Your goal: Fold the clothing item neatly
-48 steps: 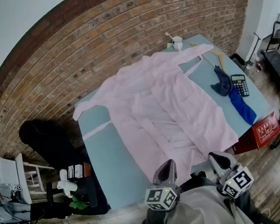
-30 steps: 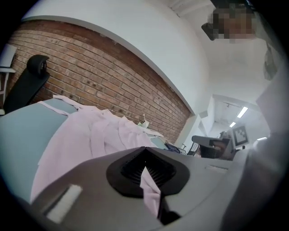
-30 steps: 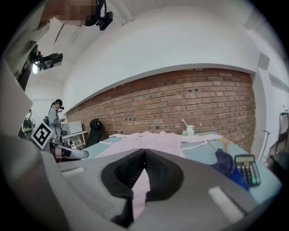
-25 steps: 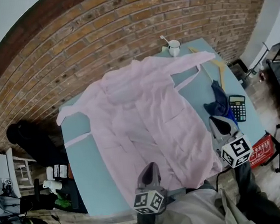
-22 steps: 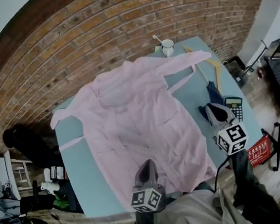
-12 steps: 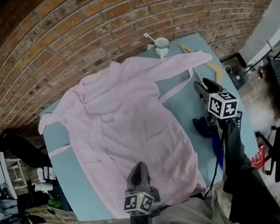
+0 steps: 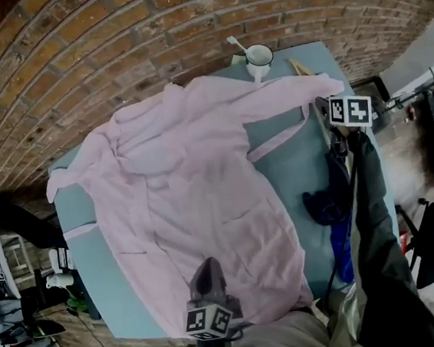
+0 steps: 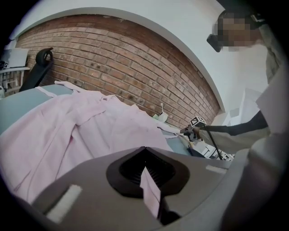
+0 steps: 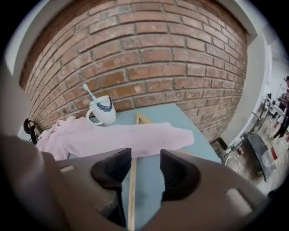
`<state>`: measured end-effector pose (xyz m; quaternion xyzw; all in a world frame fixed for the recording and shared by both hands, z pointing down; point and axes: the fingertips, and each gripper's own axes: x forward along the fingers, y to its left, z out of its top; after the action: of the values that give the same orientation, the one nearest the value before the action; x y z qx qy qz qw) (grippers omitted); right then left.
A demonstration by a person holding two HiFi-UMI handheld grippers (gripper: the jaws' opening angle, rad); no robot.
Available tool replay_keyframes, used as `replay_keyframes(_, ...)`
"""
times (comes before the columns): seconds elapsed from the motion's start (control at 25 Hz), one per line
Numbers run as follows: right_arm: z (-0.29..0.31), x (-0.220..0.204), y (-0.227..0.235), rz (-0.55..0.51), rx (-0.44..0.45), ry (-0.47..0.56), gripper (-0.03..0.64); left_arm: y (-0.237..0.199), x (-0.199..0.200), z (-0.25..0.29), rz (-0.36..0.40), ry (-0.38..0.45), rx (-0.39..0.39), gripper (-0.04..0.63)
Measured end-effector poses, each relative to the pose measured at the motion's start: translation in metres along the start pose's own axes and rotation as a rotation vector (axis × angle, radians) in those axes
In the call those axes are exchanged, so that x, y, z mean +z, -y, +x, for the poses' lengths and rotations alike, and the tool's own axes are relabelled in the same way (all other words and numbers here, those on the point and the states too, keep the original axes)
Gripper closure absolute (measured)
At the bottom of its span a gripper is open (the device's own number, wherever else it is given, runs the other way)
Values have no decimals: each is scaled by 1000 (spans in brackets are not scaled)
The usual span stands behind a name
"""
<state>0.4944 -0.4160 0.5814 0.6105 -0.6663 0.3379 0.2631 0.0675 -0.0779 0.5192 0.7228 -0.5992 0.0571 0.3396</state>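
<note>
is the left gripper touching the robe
Touching. The left gripper view shows the left gripper with its jaws shut on a pink strip of the robe, pinched between the pads.

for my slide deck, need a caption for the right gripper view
Open right gripper facing the pink robe sleeve, wooden hanger under it, mug behind.

Pale pink robe (image 7: 195,186), teal table (image 7: 290,173), red-brick wall (image 7: 110,34)
</note>
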Motion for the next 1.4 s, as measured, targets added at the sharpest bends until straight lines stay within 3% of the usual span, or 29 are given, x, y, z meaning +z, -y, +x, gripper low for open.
replay_keyframes(0.12,19,3,10,73,-9,-61,426,0,-3,4,-16,-8,14,588)
replay_keyframes(0.28,34,15,18,162,-22,3,428,-3,-4,9,-21,-15,24,588)
replay_keyframes(0.4,45,21,20,98,-75,19,474,-8,-3,12,-31,-21,42,588)
replay_keyframes(0.48,48,25,16,-1,-81,35,576,-11,-5,11,-35,-23,47,588)
replay_keyframes(0.52,45,29,13,-54,-77,61,595,-12,-7,11,-38,-21,46,588)
replay_keyframes(0.84,-47,76,-57,-435,-72,397,600,-14,-11,2,-54,7,39,588)
replay_keyframes(0.96,-92,84,-130,-645,-19,510,600,-14,-9,-7,-58,26,31,588)
replay_keyframes(1.12,-130,66,-267,-979,115,584,600,-22,-8,-25,-79,58,44,588)
replay_keyframes(1.4,-144,-51,-429,-1500,256,614,600,-48,-8,-61,-114,132,99,588)
